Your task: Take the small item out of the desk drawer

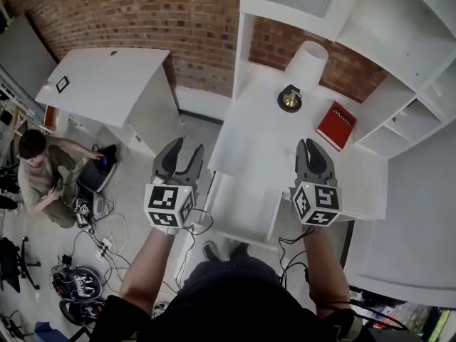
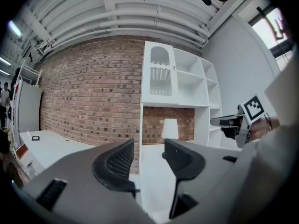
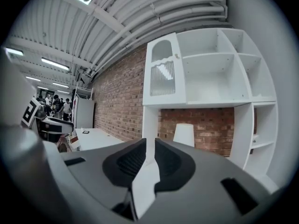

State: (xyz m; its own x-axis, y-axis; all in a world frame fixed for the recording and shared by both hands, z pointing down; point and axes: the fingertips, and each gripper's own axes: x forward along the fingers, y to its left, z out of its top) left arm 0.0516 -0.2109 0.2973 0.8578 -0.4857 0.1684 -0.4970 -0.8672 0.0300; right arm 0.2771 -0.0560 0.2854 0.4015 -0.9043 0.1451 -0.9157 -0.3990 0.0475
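White surface (image 1: pixel 256 137) beyond jaws: lamp (image 1: pixel 308 61), red book (image 1: pixel 335 125) | left gripper (image 1: pixel 182 152) jaws wide apart, empty | right gripper (image 1: pixel 311 151) jaws barely apart, empty

white desk (image 1: pixel 263 134), red book (image 1: pixel 335 125), red-brown brick wall (image 1: pixel 142 13), white lampshade (image 1: pixel 308 63), grey floor (image 1: pixel 132 180)

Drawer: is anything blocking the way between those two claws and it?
Nothing visible. The left gripper and right gripper hang in open air over the desk's front edge. What looks like the pulled-out drawer lies below, between them. The lamp and book sit farther back. No small item shows in it.
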